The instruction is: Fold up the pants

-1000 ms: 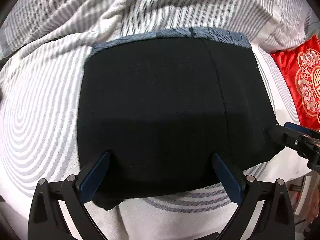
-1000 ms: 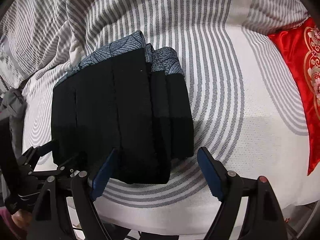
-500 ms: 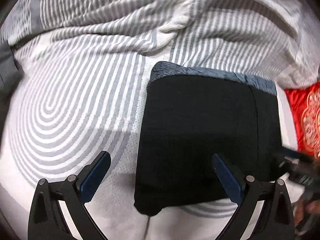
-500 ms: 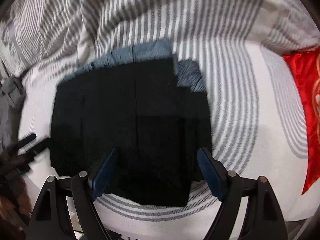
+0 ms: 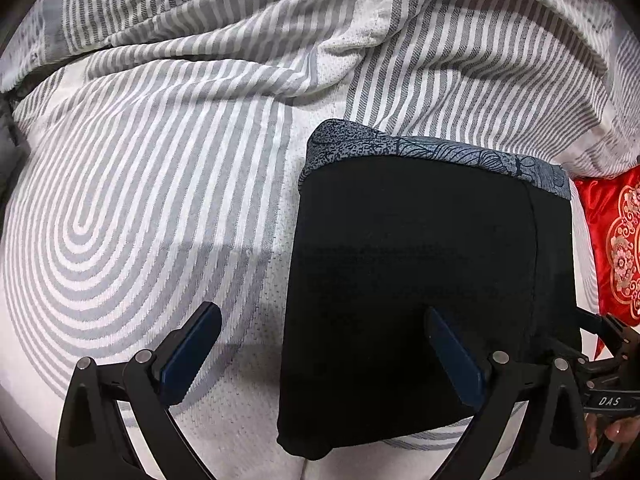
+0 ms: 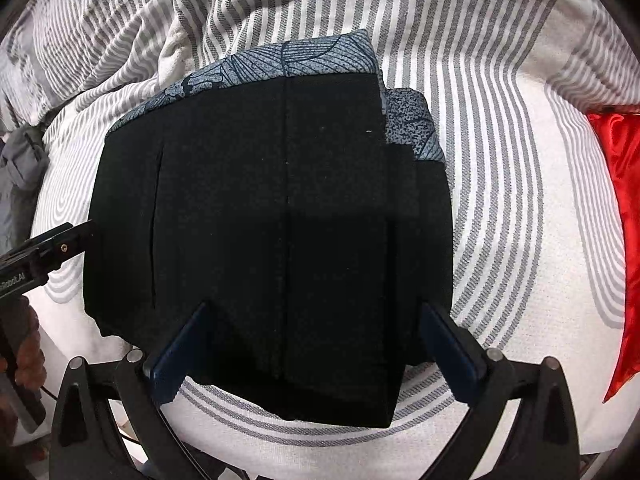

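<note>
Pants folded, frame centre, on bed | left gripper, right gripper: fingers apart, empty | risk: fingers snagging near edge, undoing fold

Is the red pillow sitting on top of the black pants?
No, the red pillow lies off to the right on the striped bedding, apart from the folded black pants.
</note>
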Demonstrator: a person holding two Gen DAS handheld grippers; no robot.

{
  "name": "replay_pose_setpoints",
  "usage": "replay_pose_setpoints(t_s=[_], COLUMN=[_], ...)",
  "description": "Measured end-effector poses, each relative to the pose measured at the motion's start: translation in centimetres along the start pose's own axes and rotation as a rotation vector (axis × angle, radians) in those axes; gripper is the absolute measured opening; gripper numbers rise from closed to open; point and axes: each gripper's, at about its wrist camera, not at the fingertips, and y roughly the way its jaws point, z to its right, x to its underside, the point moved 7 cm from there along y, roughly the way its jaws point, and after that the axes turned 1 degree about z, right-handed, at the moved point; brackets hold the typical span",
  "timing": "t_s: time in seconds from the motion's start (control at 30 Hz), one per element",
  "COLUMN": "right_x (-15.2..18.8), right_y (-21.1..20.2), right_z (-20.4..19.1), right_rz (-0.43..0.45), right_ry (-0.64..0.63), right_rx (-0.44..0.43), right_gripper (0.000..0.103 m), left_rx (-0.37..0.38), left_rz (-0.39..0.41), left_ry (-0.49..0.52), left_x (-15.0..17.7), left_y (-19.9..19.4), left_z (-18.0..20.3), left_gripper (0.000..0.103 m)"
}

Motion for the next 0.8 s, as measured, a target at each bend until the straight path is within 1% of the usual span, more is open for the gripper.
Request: replay_pose_setpoints(t_s=[0.17,0.23,0.27,0.33,0.5,0.57,0.7,0.8], right_x=[-0.3,-0.3,-0.2,0.1,0.6,0.5,0.7,0.0], right_y=[-0.3,-1.0,-1.5,-2.0,-2.1,-1.9,-1.8,-1.6], right_z=[0.2,0.7,1.4,2.8,6.2,6.7,7.3,7.7], right_rz=[-0.017,-0.003,0.004,0.016,0.016,0.015,-0.003,-0.008], right_ry=[0.019,0.058,0.103,0.174,0.293,0.301,0.259,0.248], right_rx=[-0.043,-0.098,-0.147,-0.207,-0.303,-0.345,-0.373,-0.396], right_gripper=[0.103,0.103,0.103,0.103,0.101,0.101,0.099,0.099], left_rx=[-0.002,-0.002,0.001,0.015,0.056,0.068,0.077,0.079], left_rz=[-0.007,-0.006,-0.007,-0.011,-0.055,-0.068,-0.081,-0.09], left_ry=[0.036,0.046,0.049,0.056,0.071,0.08,0.113,0.145], left_x=[-0.2,-0.2,-0.3,-0.5,-0.5,-0.7,-1.0,-1.4], left_y=[0.1,0.0,0.0,0.1,1.0,1.2,1.5,1.8], left_z=[0.1,0.1,0.0,-0.1,-0.4,-0.3,-0.1,0.4], left_gripper=[0.101,0.101,0.101,0.101,0.101,0.101,0.101,0.101])
